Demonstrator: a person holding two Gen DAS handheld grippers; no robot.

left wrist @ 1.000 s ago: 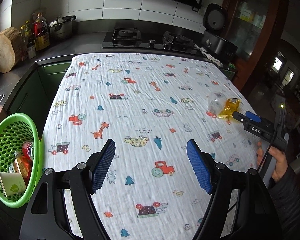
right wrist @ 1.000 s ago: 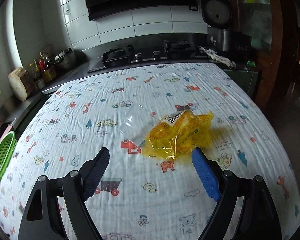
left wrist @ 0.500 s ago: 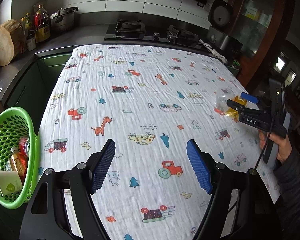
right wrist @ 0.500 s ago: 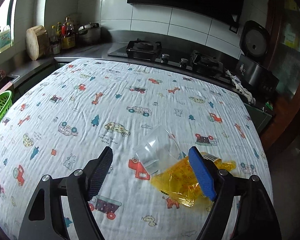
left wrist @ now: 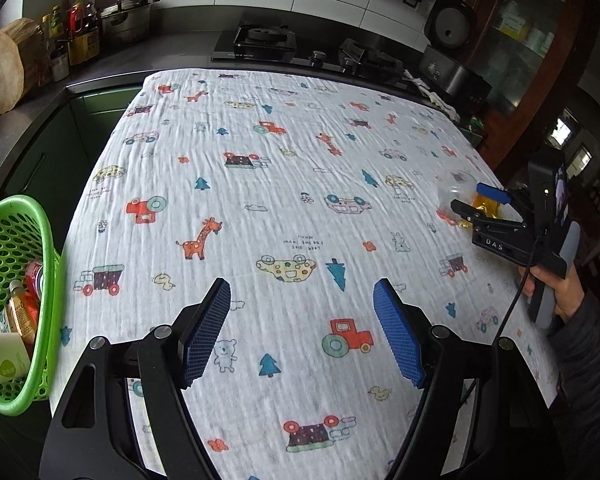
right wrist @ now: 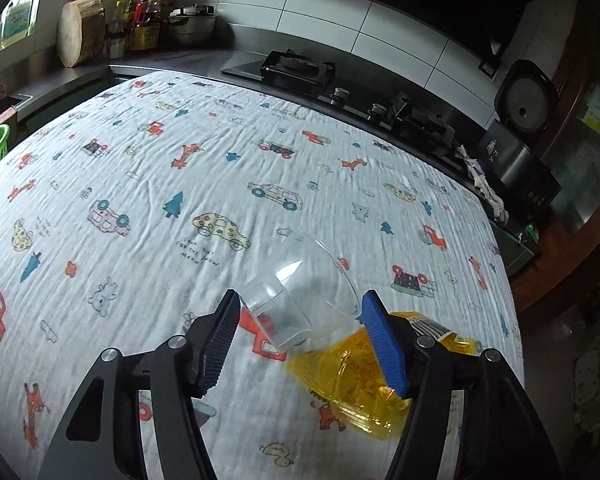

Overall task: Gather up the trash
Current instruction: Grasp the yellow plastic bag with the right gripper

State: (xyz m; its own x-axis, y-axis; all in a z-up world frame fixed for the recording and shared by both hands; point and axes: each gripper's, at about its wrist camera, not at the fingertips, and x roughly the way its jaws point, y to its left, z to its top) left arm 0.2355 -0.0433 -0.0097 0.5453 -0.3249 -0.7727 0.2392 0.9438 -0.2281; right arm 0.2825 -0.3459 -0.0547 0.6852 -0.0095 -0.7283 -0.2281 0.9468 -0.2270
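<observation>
Trash lies near the right edge of the bench [right wrist: 148, 184], on its cartoon-print cloth: a clear plastic cup [right wrist: 300, 296] on its side, touching a crumpled yellow wrapper [right wrist: 340, 372]. Right tongs [right wrist: 300, 334] have just been closing, the cup between their 2 blue pads, which reach its sides. Left tongs [left wrist: 302, 330] hover apart and empty. A green basket [left wrist: 48, 256] at the left edge holds other trash.
</observation>
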